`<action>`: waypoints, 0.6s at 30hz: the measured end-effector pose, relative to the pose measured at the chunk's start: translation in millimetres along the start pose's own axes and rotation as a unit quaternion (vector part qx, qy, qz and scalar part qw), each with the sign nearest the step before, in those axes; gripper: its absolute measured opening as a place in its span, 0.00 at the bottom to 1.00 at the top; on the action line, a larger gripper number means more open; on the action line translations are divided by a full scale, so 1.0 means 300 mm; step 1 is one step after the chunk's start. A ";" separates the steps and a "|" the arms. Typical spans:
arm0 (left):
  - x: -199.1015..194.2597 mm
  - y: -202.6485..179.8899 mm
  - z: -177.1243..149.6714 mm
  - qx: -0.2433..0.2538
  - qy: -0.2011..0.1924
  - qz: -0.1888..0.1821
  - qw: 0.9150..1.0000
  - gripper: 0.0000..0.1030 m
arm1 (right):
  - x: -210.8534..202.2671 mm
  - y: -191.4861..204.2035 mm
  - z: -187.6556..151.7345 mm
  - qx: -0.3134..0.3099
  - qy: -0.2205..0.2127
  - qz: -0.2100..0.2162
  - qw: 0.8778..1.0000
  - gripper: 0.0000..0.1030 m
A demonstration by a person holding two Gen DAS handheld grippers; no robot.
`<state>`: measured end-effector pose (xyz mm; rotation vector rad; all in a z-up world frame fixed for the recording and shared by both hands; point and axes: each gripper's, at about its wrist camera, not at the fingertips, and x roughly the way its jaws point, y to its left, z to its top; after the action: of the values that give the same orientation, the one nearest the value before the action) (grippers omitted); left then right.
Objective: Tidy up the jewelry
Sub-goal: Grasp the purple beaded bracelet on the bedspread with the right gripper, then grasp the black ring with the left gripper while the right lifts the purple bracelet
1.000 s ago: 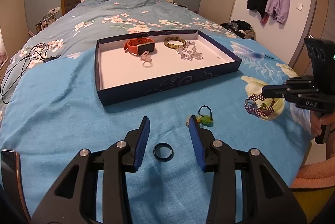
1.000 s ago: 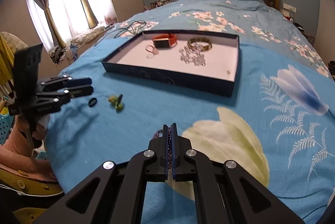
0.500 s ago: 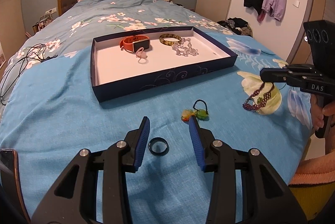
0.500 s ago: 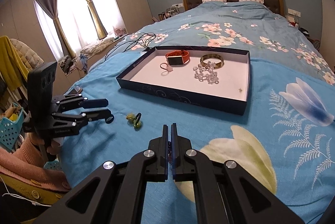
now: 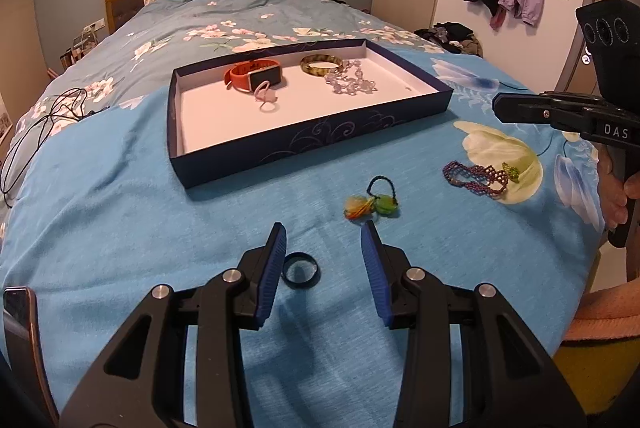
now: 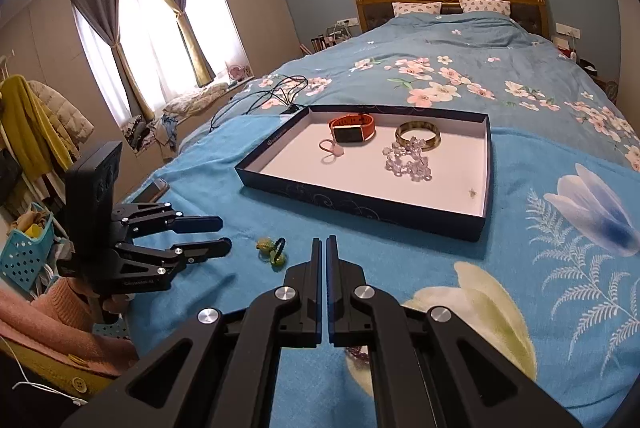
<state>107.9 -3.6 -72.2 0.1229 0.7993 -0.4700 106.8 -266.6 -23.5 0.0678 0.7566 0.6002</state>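
While the left gripper (image 5: 323, 252) hangs over the blue blanket (image 5: 120, 212), its jaws stand spread and hold nothing; a dark ring (image 5: 300, 269) lies flat between them, close to the left pad. Beyond it lie a green charm (image 5: 374, 202) and a purple bracelet (image 5: 476, 177), both outside the tray (image 5: 312, 144), which already holds a watch (image 5: 254, 76), a bangle (image 5: 322, 64) and a bead chain (image 5: 352, 84). The ring sits off-centre: shift the gripper left, lower until both pads flank the band, then close gently, since thin metal may sink into the cloth.

Seen from the right wrist, the right gripper (image 6: 323, 248) has its jaws pressed together, with nothing visibly between them; the bracelet peeks out beneath.
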 end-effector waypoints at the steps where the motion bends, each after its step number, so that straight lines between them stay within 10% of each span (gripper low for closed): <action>1: 0.001 0.002 -0.002 -0.001 0.001 0.001 1.000 0.37 | 0.008 -0.003 -0.002 -0.001 0.006 -0.002 1.000 0.01; 5: 0.001 0.009 -0.007 -0.003 0.004 0.004 1.000 0.37 | 0.048 -0.030 -0.035 -0.001 0.042 -0.029 0.999 0.26; 18: 0.006 0.038 -0.040 -0.004 0.029 0.020 0.999 0.39 | 0.188 -0.032 -0.070 -0.031 0.102 -0.053 0.993 0.24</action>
<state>106.2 9.2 -82.6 0.1449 0.8533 -0.4276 129.6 -247.7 -76.7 -0.0919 0.9333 0.5342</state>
